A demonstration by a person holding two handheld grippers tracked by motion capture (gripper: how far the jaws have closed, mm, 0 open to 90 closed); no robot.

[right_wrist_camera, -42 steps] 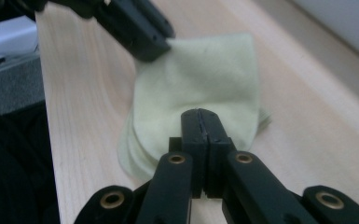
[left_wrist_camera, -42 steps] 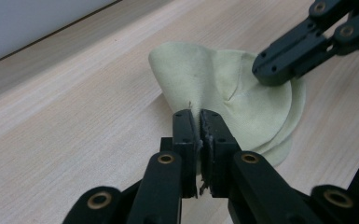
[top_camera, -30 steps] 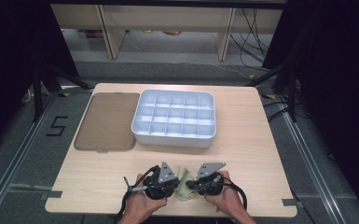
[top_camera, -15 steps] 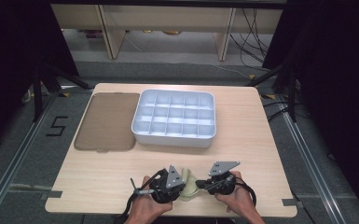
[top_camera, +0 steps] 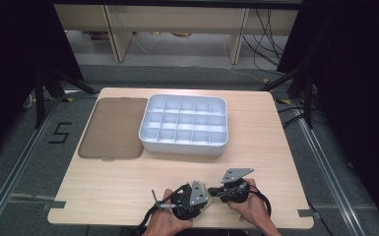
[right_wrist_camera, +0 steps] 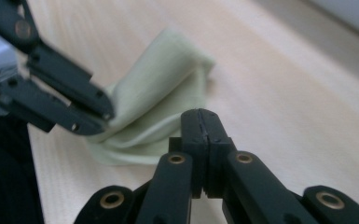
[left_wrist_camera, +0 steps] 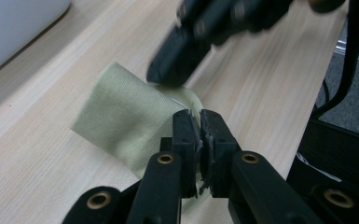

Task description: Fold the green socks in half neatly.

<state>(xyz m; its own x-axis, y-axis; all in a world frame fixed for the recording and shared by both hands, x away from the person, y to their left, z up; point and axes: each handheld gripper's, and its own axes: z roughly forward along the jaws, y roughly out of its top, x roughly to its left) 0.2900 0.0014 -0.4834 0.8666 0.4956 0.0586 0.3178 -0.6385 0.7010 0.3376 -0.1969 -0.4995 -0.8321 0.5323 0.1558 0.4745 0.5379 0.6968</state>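
A pale green cloth [left_wrist_camera: 121,112] lies folded on the wooden table [top_camera: 275,162] close to its front edge. My left gripper [left_wrist_camera: 199,114] is shut, with a sliver of the cloth pinched between its jaws; in the right gripper view its tip [right_wrist_camera: 105,112] holds a raised fold of the cloth [right_wrist_camera: 158,102]. My right gripper [right_wrist_camera: 200,114] is shut, nothing showing between its jaws, just short of the cloth. In the left gripper view, its blurred tip [left_wrist_camera: 163,77] touches the cloth's far edge. From above, both grippers [top_camera: 204,196] [top_camera: 216,193] meet tip to tip.
A white tray [top_camera: 184,142] with several empty compartments stands at the middle back of the table. A flat brown lid [top_camera: 110,128] lies to its left. The table's front edge runs right under both hands.
Both hands have shifted to the right and slightly nearer the front edge, the left more than the right. The cloth between them is now mostly covered from above.
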